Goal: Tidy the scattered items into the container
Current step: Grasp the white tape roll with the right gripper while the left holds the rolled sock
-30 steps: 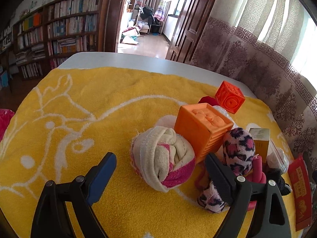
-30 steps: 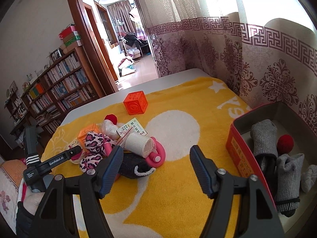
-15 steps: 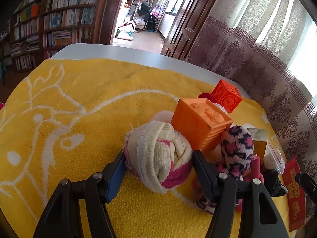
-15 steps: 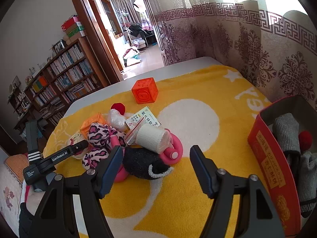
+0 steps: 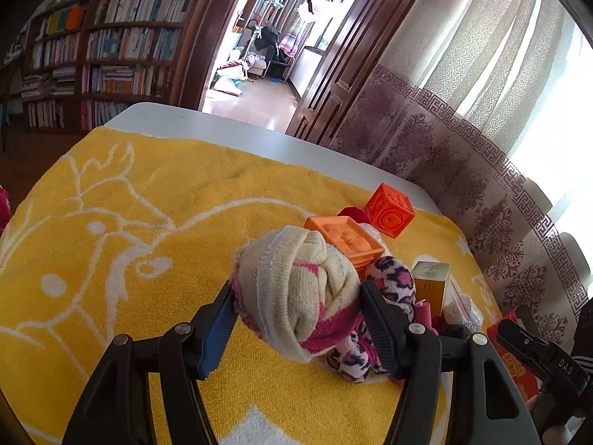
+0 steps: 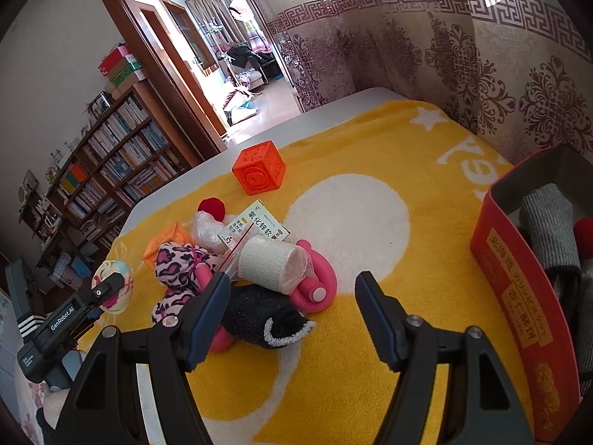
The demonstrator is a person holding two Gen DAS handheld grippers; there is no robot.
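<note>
- A yellow towel [image 6: 370,141] with white figures is covering most of the white counter [image 5: 207,129].
- A red tin [image 6: 519,296] is standing at the right edge of the towel, already holding grey socks [image 6: 548,230] and a red ball [image 6: 585,233].
- The left hand-held gripper [image 5: 296,304] is clenching a rolled cream-and-pink sock [image 5: 296,289], both pads pressing its sides; the roll is sitting between the jaws above the towel, left of the pile.
- The right hand-held gripper [image 6: 292,304] is hovering released over the towel, its jaws wide apart with nothing between them, just in front of the pile.
- A larger orange block [image 5: 348,237] is lying right behind the held sock.
- A smaller orange cube [image 6: 259,170] is sitting apart, farther back.
- A black sock [image 6: 267,315] is lying at the pile's near edge, touching a pink ring [image 6: 318,282].
- A white bandage roll [image 6: 270,263] is resting on the pink ring.
- A leopard-print sock [image 6: 174,259] is lying left of the bandage roll.
- A small medicine box [image 6: 255,222] is lying behind the bandage roll.
</note>
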